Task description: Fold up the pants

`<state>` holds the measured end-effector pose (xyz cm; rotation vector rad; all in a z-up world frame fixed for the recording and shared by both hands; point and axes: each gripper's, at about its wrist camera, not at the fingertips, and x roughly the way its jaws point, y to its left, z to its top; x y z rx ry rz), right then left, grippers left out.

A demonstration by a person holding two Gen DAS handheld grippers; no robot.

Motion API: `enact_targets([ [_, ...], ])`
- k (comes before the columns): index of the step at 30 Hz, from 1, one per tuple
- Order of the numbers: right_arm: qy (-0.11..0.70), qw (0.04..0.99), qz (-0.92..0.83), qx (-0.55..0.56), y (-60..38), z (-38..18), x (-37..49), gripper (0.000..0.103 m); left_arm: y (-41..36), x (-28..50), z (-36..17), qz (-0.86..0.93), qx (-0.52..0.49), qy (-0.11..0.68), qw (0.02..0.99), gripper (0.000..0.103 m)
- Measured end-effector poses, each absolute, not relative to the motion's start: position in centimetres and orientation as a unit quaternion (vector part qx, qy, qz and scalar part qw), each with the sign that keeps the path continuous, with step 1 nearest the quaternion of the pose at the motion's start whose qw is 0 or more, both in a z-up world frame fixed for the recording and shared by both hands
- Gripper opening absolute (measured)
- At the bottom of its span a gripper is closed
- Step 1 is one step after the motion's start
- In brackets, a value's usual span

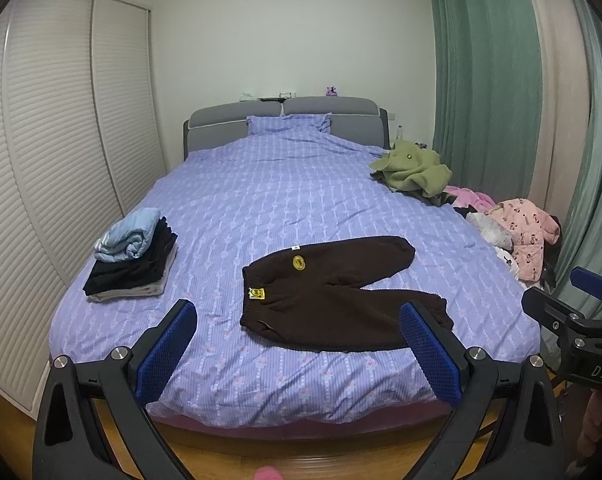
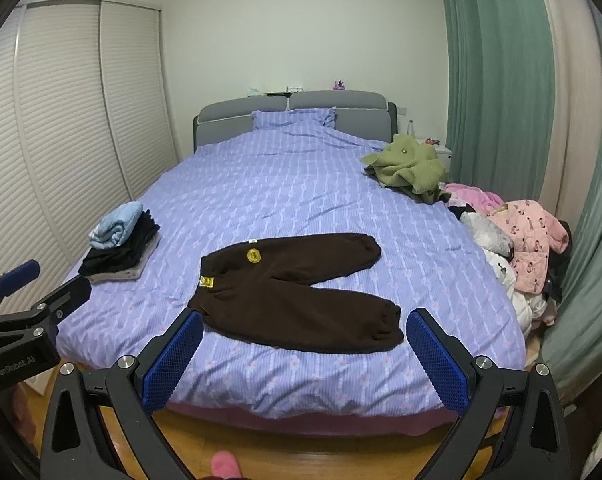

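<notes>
Brown pants (image 1: pixel 333 296) lie flat on the purple striped bedspread (image 1: pixel 269 200), legs splayed.
Yellow patches mark their waist; left gripper (image 1: pixel 299 334) and right gripper (image 2: pixel 305 342) hover wide apart, empty, bearing "CenRobot.AI" and "DAS".

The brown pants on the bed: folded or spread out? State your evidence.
Spread out. The brown pants lie flat on the bed, both legs apart in a V, waistband and yellow patches showing, no layer doubled over.
</notes>
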<state>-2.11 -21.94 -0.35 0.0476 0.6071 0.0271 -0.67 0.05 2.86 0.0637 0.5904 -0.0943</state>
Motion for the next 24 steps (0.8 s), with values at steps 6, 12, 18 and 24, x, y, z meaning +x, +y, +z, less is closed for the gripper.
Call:
enact_targets([
  [6,0.297,0.954,0.014,0.026,-22.25,-0.2,-2.24,0.103,-0.16,-0.69,2.96,-0.048,0.03,0.294,0.954,0.103],
  [12,0.298,0.954,0.013,0.025,-22.14,-0.18,-2.35,0.103,-0.2,-0.92,2.94,-0.048,0.032,0.293,0.954,0.103],
  [18,0.299,0.954,0.015,0.028,-22.54,-0.17,-2.47,0.103,-0.24,-0.94,2.91,-0.048,0.033,0.294,0.954,0.103],
  [24,0.3,0.954,0.014,0.027,-22.65,-0.33,-2.32,0.103,-0.27,-0.92,2.78,-0.048,0.032,0.295,0.954,0.103],
])
